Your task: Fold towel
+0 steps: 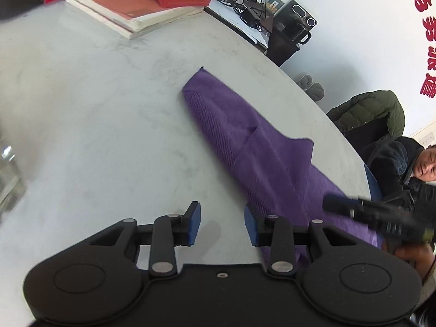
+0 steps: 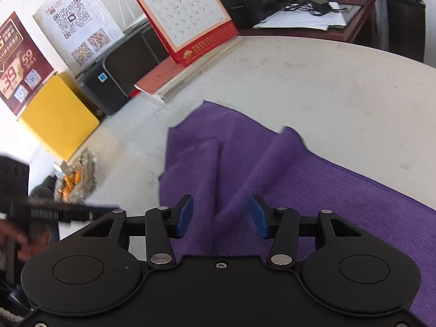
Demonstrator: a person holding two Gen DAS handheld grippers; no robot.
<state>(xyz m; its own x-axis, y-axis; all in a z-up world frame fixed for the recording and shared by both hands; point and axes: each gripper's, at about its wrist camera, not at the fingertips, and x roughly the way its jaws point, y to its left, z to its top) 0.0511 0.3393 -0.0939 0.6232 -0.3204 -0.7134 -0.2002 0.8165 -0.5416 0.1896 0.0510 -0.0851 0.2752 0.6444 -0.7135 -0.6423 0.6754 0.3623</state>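
A purple ribbed towel (image 1: pixel 253 150) lies rumpled and partly folded over itself on the pale round table (image 1: pixel 95 114). My left gripper (image 1: pixel 223 224) is open above bare table at the towel's near left edge, its right pad by the cloth, nothing between the pads. In the right wrist view the towel (image 2: pixel 245 160) fills the middle, with a raised crease running toward me. My right gripper (image 2: pixel 222 216) is open over that crease, holding nothing. The right gripper (image 1: pixel 365 212) shows blurred at the left wrist view's right side, and the left gripper (image 2: pixel 62 212) shows blurred at the right wrist view's left.
Stacked books (image 1: pixel 130 8) and a red desk calendar (image 2: pixel 185 19) stand at the table's far side. A yellow box (image 2: pixel 58 117), a black printer (image 2: pixel 120 73) and a snack bag (image 2: pixel 79 179) line the left. A seated person (image 1: pixel 403 169) is beyond the table edge.
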